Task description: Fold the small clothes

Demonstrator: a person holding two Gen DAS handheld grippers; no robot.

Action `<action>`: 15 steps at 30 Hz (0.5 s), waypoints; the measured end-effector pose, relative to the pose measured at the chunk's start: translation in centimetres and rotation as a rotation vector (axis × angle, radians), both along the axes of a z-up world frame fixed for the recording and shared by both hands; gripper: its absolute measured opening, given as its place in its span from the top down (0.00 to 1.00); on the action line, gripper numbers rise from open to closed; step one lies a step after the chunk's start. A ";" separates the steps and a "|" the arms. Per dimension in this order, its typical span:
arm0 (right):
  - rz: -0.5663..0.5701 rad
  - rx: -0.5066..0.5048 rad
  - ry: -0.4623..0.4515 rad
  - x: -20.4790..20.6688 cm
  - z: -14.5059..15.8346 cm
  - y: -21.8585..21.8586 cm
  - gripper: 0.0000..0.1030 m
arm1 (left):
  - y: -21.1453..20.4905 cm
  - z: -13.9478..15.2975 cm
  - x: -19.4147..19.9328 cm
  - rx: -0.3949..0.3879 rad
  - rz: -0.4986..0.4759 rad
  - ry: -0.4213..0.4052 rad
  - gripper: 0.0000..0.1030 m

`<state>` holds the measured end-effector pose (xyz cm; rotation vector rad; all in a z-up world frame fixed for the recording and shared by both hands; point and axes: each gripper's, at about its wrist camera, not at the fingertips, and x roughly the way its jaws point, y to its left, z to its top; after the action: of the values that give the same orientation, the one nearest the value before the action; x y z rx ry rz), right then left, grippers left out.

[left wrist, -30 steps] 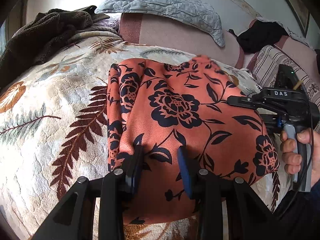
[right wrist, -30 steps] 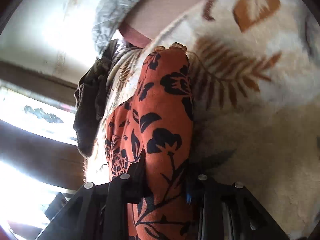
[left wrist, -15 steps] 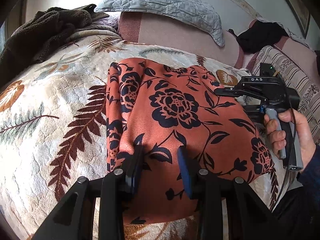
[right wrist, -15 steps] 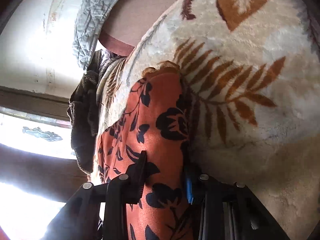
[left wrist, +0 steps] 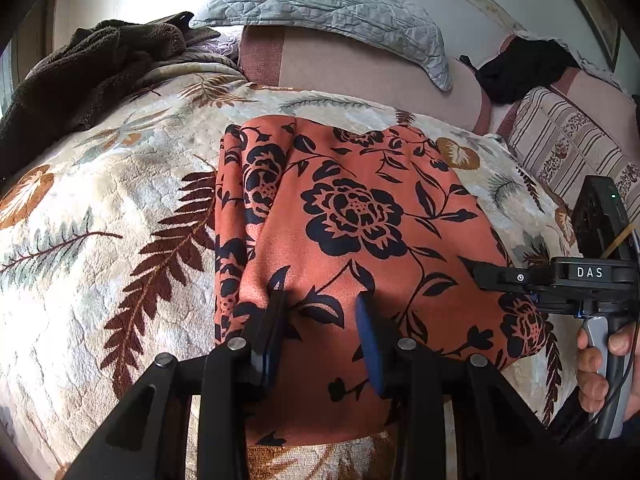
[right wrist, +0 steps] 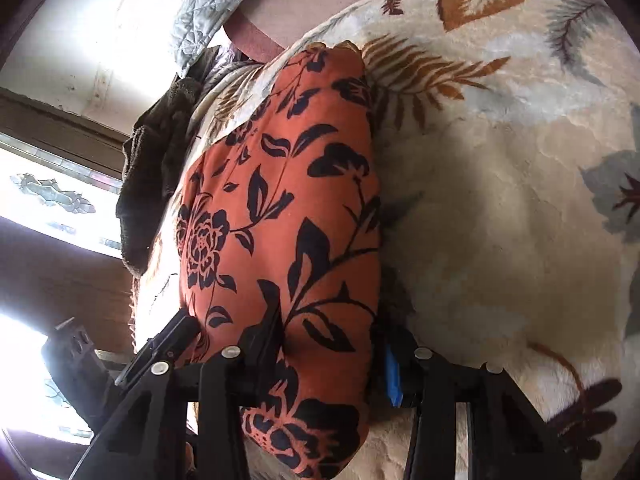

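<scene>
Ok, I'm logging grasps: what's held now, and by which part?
The orange floral cloth: its folded right edge sits between the right tongs; clamped or not, cannot tell. Left tongs open, over its near end.

Your left wrist view sits low and close over the orange floral garment (left wrist: 360, 240), looking forward across the leaf-print blanket (left wrist: 100, 240) toward the grey quilted pillow (left wrist: 328, 4) along the top of frame. Your right gripper (left wrist: 484, 276) enters at the right edge. Your right wrist view is rolled hard, nearly pressed against the same garment (right wrist: 288, 208), facing along it toward the window (right wrist: 48, 192) at left. Both views share the garment, the blanket (right wrist: 500, 220), the pillow (right wrist: 208, 4) and the dark brown throw (left wrist: 88, 68) (right wrist: 152, 168).
</scene>
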<state>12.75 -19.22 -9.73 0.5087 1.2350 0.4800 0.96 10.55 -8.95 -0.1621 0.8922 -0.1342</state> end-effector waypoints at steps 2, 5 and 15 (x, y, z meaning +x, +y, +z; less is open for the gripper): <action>-0.014 -0.047 -0.023 -0.4 0.8 0.4 0.60 | -0.2 -0.1 -0.2 0.018 -0.001 -0.004 0.65; -0.048 -0.088 -0.013 -0.6 1.5 0.9 0.45 | -0.4 -0.1 -0.3 0.034 -0.002 -0.010 0.65; 0.013 -0.106 -0.058 -4.0 1.9 1.3 0.43 | -0.7 0.1 -0.8 0.054 0.000 -0.024 0.65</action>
<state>8.79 -17.89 -7.83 0.3941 1.2022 0.4348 0.17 9.83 -8.86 -0.1096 0.8714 -0.1119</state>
